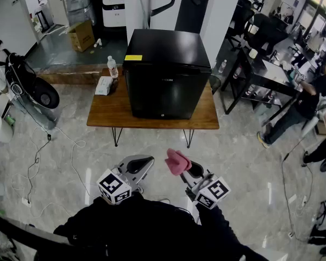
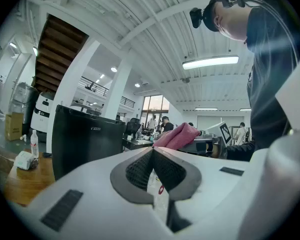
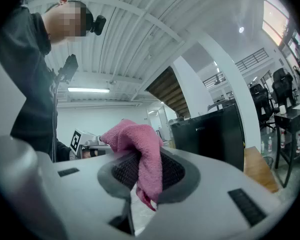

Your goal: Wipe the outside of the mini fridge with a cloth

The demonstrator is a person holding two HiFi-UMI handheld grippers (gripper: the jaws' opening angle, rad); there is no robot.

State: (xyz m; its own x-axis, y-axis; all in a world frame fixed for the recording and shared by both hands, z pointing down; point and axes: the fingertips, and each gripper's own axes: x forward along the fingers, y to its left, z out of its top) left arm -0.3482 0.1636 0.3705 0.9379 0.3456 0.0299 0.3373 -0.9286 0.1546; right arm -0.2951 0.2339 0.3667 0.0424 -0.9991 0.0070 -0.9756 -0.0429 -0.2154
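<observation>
A black mini fridge (image 1: 167, 72) stands on a low wooden table (image 1: 111, 110), door facing me. It also shows in the left gripper view as the fridge (image 2: 85, 141) and in the right gripper view as the fridge (image 3: 210, 134). My right gripper (image 1: 183, 166) is shut on a pink cloth (image 1: 177, 161), which bunches up above the jaws as the cloth (image 3: 137, 156). My left gripper (image 1: 143, 163) is shut with nothing in it, jaws together in the left gripper view (image 2: 152, 156). Both are held close to my body, well short of the table.
On the table's left part lie a water bottle (image 1: 112, 67) and a tissue pack (image 1: 104, 85). A fan (image 1: 35, 94) with floor cables (image 1: 70, 151) stands at left. A black desk (image 1: 261, 72) and a seated person (image 1: 304, 99) are at right. A cardboard box (image 1: 81, 35) sits behind.
</observation>
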